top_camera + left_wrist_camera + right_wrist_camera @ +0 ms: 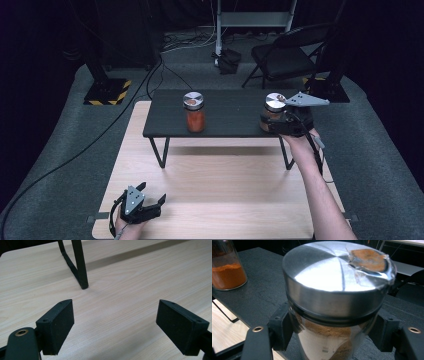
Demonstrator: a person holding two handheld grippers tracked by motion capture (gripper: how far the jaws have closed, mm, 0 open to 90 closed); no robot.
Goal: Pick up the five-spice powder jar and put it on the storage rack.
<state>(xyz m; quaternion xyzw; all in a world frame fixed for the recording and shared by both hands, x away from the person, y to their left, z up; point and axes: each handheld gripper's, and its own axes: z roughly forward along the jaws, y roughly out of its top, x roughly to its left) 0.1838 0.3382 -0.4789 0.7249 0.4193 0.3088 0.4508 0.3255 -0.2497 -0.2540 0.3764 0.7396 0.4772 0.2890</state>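
On the black shelf's (pixel 220 112) right end, the right gripper (pixel 332 332) is pinching a spice jar (pixel 337 297) below its steel lid (likely to lift it), while the left gripper (pixel 122 325) is resting spread and empty on the wooden table (pixel 220 200).

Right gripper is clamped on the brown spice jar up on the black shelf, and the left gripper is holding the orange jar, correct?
Not quite. The left gripper holds nothing: the left gripper view shows its jaws open over the bare wooden table. The orange jar stands alone on the black shelf. The right gripper does clamp the brown spice jar.
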